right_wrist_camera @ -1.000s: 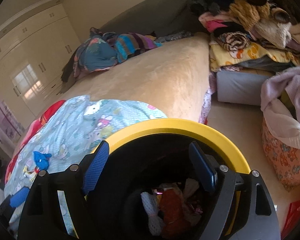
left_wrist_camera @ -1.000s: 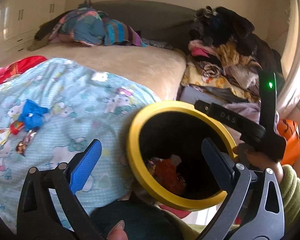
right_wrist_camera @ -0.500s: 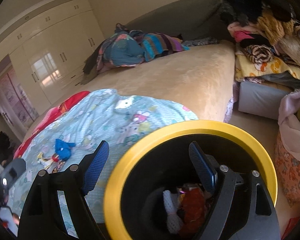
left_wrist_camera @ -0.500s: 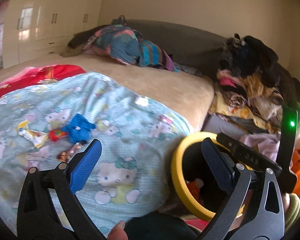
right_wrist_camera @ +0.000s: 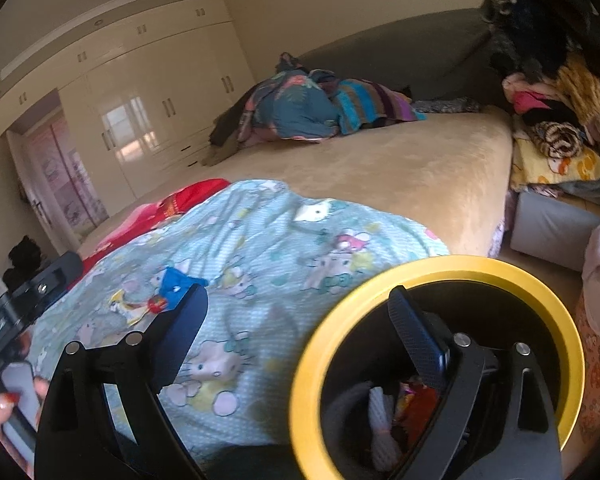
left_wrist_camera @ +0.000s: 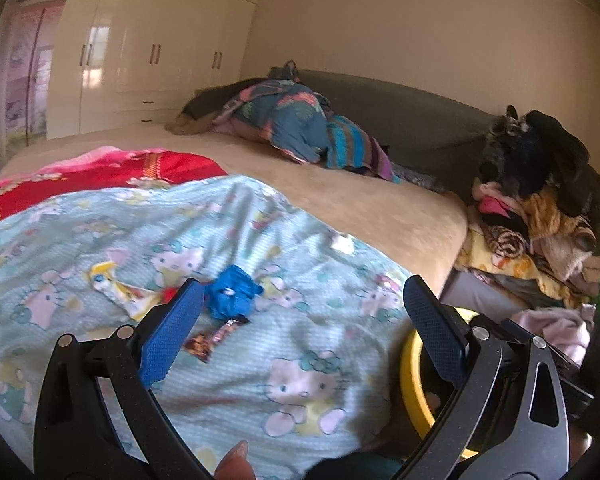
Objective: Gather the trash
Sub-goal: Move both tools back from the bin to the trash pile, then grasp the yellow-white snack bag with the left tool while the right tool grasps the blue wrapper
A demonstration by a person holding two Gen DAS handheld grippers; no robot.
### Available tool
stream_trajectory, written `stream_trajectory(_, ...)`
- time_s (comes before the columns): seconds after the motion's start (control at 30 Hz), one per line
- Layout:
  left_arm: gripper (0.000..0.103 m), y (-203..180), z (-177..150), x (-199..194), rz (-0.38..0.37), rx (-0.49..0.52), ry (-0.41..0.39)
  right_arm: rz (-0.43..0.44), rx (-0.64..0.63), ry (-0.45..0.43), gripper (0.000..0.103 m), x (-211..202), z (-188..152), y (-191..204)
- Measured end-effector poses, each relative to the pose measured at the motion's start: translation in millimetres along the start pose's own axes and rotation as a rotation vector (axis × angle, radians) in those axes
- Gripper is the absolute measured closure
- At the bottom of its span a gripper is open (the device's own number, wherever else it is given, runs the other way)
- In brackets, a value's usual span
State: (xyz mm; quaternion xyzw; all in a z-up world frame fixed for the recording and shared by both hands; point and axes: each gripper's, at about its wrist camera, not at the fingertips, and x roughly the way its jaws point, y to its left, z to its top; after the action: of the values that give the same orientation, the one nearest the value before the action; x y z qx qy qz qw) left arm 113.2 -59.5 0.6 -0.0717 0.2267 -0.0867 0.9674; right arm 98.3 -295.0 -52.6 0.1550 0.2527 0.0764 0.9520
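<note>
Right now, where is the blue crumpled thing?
In the left wrist view, the blue crumpled wrapper lies on the Hello Kitty blanket, just beyond the left gripper's left finger, beside a yellow wrapper.

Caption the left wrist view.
Open left gripper faces blue wrapper and scattered trash on the cartoon blanket.

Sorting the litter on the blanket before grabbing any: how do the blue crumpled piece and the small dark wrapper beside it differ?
The blue crumpled piece is bunched, puffy and plain bright blue; the dark wrapper lies flat, narrow and shiny with mixed print. The blue piece looks larger. Both rest loose on the Hello Kitty blanket, untouched by either claw.
</note>
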Motion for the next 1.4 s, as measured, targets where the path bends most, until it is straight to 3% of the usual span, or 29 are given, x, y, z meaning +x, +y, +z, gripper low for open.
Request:
stream_trajectory(0.3,0.011,33.3,11.1,-5.7,0.102,-0.037,-0.063,0.077,-0.09,0.029,0.013,12.4,-7.0,43.4)
stream_trajectory(0.6,0.011,78.2,21.8,-7.0,0.177,-0.155,-0.09,0.129,-0.165,0.035,0.013,26.5,-9.4,81.1)
stream_trajectory(0.77,0.011,99.3,26.0,-6.4,0.243,-0.172,-0.113,0.149,-0.19,0.043,0.013,38.7,-10.6,97.1)
stream_trajectory(1.13,0.011,156.2,17.6,19.1,0.384,-0.277,-0.048,0.182,-0.23,0.084,0.013,96.4,-11.3,131.7)
stream_trajectory(1.4,0.011,179.0,-1.6,56.0,0.384,-0.341,0.055,0.171,-0.202,0.162,0.013,151.7,-20.9,135.4)
